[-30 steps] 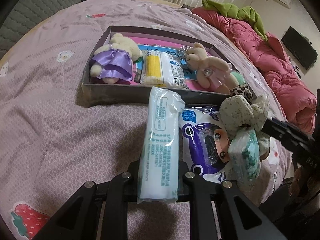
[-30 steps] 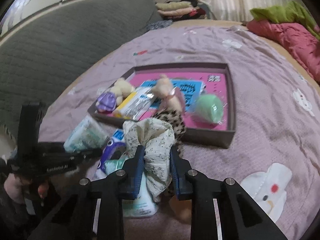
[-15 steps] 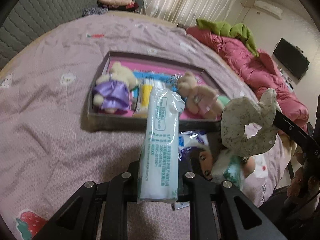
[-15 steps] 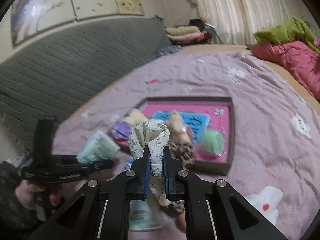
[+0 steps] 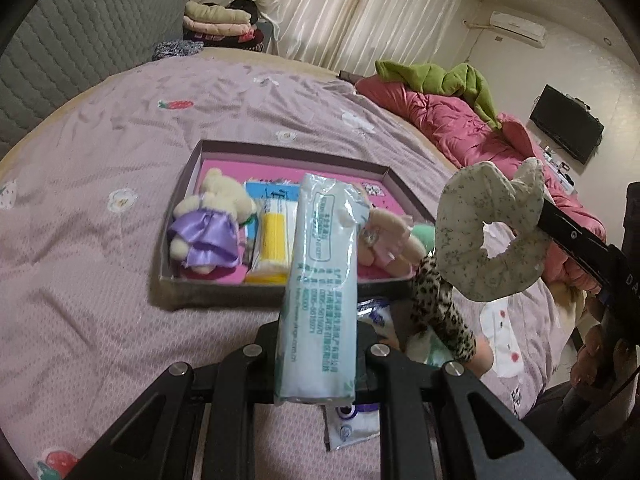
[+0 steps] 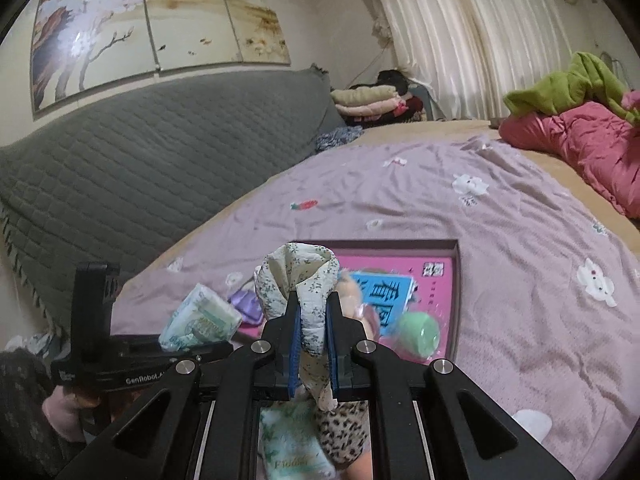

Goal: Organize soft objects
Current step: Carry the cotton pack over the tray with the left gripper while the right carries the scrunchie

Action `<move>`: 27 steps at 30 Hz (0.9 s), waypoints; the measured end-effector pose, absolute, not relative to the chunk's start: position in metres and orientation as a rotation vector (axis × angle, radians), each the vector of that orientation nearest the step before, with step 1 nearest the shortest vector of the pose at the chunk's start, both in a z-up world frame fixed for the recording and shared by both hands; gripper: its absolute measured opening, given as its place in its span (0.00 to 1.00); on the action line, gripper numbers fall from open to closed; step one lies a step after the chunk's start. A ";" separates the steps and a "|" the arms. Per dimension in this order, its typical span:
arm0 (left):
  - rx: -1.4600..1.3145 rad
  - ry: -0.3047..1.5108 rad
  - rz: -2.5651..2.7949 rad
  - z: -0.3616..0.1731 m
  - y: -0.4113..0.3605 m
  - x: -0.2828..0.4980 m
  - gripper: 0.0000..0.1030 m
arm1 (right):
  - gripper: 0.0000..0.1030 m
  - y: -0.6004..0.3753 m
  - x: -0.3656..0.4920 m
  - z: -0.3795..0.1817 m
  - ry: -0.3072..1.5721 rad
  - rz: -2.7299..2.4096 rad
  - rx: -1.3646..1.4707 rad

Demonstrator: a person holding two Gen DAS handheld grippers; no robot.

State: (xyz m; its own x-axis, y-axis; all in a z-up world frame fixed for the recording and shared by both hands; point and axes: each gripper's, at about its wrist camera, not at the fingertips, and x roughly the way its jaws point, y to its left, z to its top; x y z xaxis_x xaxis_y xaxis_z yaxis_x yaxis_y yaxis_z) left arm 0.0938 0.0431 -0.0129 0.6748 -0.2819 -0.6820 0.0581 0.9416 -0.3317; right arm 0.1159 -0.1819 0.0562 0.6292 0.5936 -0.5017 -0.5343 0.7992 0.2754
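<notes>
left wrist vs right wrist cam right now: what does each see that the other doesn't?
Left wrist only: yellow packet in the box, wall TV, air conditioner, and the floral scrunchie's open ring shape.
Right wrist only: painted wall panels, and the left tool from outside.
Both: floral scrunchie pinched in the right tool, tissue pack in the left tool, box, purple-dressed bear, leopard-print item.

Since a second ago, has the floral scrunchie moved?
Yes. The floral scrunchie, clamped in the right tool, has risen off the pile in front of the box and now hangs above its near-right corner.
</notes>
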 end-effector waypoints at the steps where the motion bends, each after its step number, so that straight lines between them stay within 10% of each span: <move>1: -0.296 0.808 -0.194 -0.013 0.043 0.095 0.19 | 0.11 -0.183 0.118 0.057 0.608 0.641 0.106; 27: -0.289 0.799 -0.222 -0.020 0.043 0.135 0.19 | 0.11 -0.196 0.161 0.058 0.576 0.507 0.170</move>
